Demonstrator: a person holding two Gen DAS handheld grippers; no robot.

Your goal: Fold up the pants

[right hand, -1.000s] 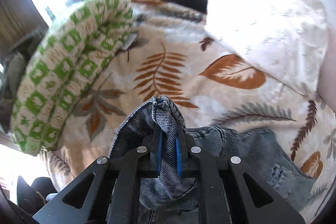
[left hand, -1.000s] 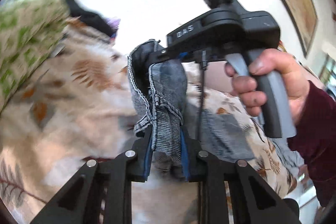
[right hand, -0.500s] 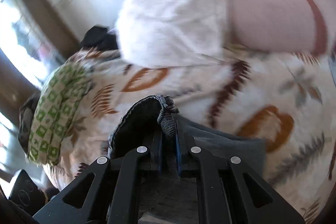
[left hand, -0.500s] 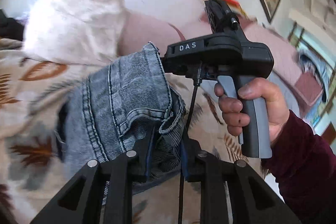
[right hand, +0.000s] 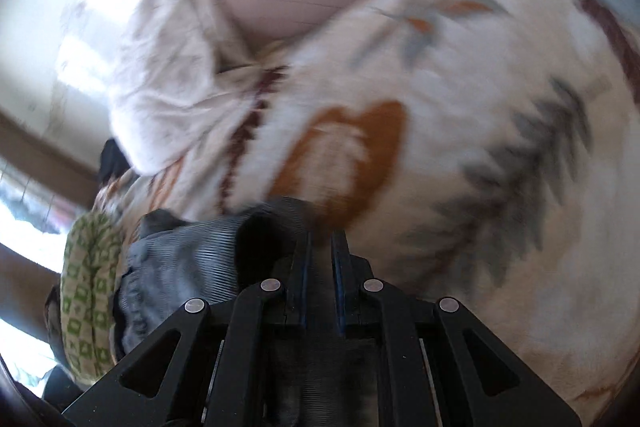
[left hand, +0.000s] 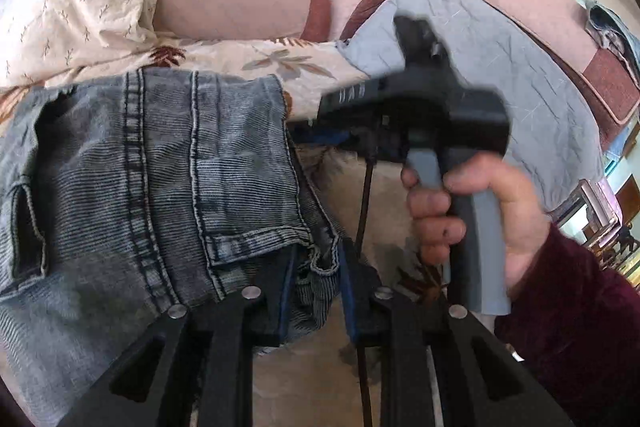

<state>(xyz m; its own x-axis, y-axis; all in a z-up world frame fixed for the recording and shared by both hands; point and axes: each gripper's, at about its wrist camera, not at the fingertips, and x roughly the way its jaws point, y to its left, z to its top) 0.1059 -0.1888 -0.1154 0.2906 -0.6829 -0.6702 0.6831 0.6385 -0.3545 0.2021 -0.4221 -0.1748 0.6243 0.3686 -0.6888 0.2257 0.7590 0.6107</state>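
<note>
Both tools are swinging the jeans (left hand: pixel 168 163) across the bed (right hand: pixel 500 107); left tool (left hand: pixel 316 267) and right tool (right hand: pixel 320 259) are pinching denim, which risks slipping and bunching.

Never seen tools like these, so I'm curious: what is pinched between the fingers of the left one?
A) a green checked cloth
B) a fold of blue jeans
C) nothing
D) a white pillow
B: the left gripper has a fold of the jeans bunched between its blue-padded fingers.

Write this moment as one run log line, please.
left gripper: shut on jeans | right gripper: shut on jeans | surface: bedspread
</note>
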